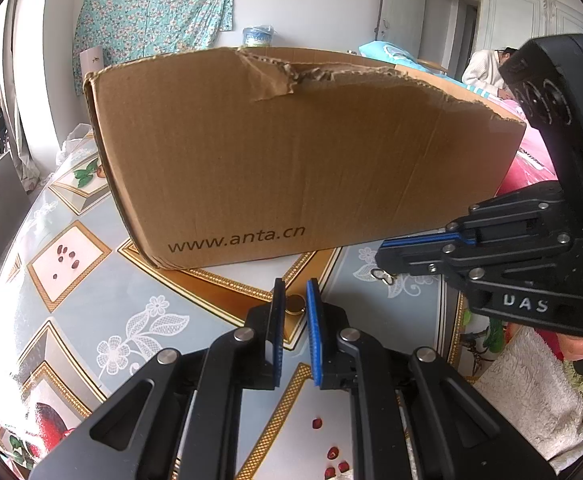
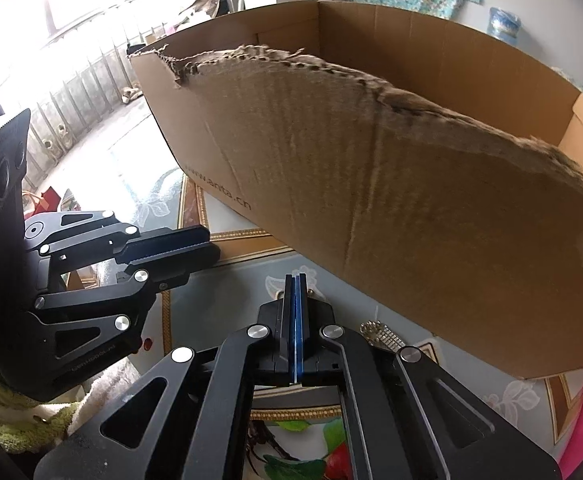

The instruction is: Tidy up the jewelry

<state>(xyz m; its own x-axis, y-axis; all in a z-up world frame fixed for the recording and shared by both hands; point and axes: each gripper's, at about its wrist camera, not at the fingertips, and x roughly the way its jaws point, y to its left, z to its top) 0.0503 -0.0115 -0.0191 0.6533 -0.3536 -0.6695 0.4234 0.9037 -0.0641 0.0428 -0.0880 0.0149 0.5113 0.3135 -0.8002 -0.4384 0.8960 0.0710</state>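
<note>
The left tool [image 1: 294, 298] grips a small gold ring [image 1: 294, 305]: light, rigid, slippery, best pinched across its band. The right tool [image 2: 295, 284] is clenched at a small gold piece [image 2: 279, 293]; whether it holds it, cannot tell.

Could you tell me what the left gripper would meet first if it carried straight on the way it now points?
Probably the tablecloth just past the gold ring between the left gripper fingers; beyond that, the cardboard box.

Home, patterned tablecloth [image 1: 91, 216], floral wall cloth [image 1: 151, 12]
</note>
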